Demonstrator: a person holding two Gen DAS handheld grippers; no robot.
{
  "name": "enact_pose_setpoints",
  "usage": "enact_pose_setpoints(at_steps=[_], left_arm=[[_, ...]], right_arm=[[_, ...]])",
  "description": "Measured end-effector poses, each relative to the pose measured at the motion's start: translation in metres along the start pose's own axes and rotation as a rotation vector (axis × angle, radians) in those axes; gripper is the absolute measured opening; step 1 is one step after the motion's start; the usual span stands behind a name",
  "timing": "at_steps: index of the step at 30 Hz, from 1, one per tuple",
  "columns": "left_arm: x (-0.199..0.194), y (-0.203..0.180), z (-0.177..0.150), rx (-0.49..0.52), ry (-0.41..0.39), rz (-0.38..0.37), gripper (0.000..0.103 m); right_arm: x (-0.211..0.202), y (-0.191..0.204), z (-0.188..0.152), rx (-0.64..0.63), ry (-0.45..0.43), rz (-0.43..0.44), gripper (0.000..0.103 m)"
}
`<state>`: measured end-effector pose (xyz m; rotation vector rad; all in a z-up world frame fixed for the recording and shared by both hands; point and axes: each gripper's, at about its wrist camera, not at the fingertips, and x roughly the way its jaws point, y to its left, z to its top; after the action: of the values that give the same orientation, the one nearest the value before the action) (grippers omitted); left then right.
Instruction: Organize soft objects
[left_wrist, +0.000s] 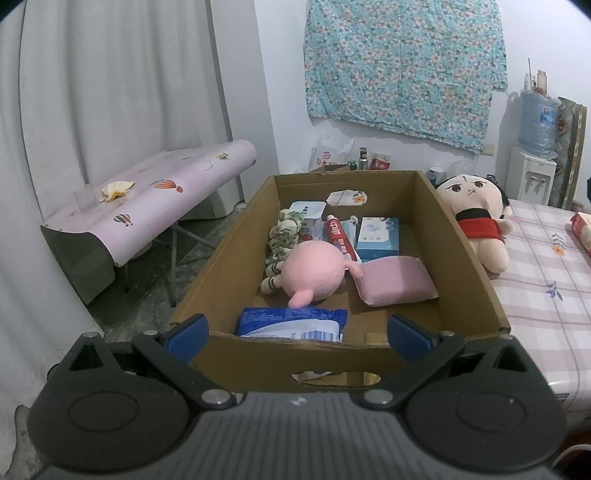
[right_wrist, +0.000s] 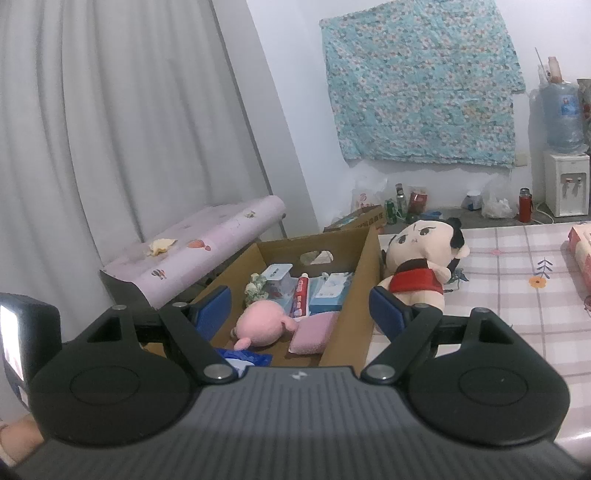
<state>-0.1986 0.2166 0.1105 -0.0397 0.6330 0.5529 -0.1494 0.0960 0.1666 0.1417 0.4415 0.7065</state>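
Observation:
A cardboard box (left_wrist: 465, 254) (right_wrist: 364, 266) stands on the checked table. Inside lie a pink plush (left_wrist: 314, 273) (right_wrist: 260, 326), a pink sponge (left_wrist: 397, 280) (right_wrist: 314, 334), a green patterned soft toy (left_wrist: 284, 234) (right_wrist: 256, 288), toothpaste (left_wrist: 340, 236), a blue carton (left_wrist: 378, 238) and a blue pack (left_wrist: 291, 323). A doll plush in a red top (left_wrist: 476, 221) (right_wrist: 421, 258) sits on the table against the box's right wall. My left gripper (left_wrist: 297, 334) is open and empty over the box's near edge. My right gripper (right_wrist: 301, 308) is open and empty above the box's near right part.
A pink-covered side table (left_wrist: 155, 195) with a yellow cloth (left_wrist: 116, 188) stands to the left by grey curtains. Bottles and bags (right_wrist: 402, 203) sit on the floor by the wall. A water dispenser (left_wrist: 532, 162) is at the far right. A red packet (right_wrist: 581, 251) lies at the table's right edge.

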Motion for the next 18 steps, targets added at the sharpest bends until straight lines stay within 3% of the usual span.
enact_pose_setpoints(at_steps=[18], left_arm=[[-0.0002,-0.0010,-0.0035,0.007,0.002,-0.005,0.103]], right_arm=[[-0.0045,-0.0015,0.0002,-0.012,0.004,-0.013,0.083]])
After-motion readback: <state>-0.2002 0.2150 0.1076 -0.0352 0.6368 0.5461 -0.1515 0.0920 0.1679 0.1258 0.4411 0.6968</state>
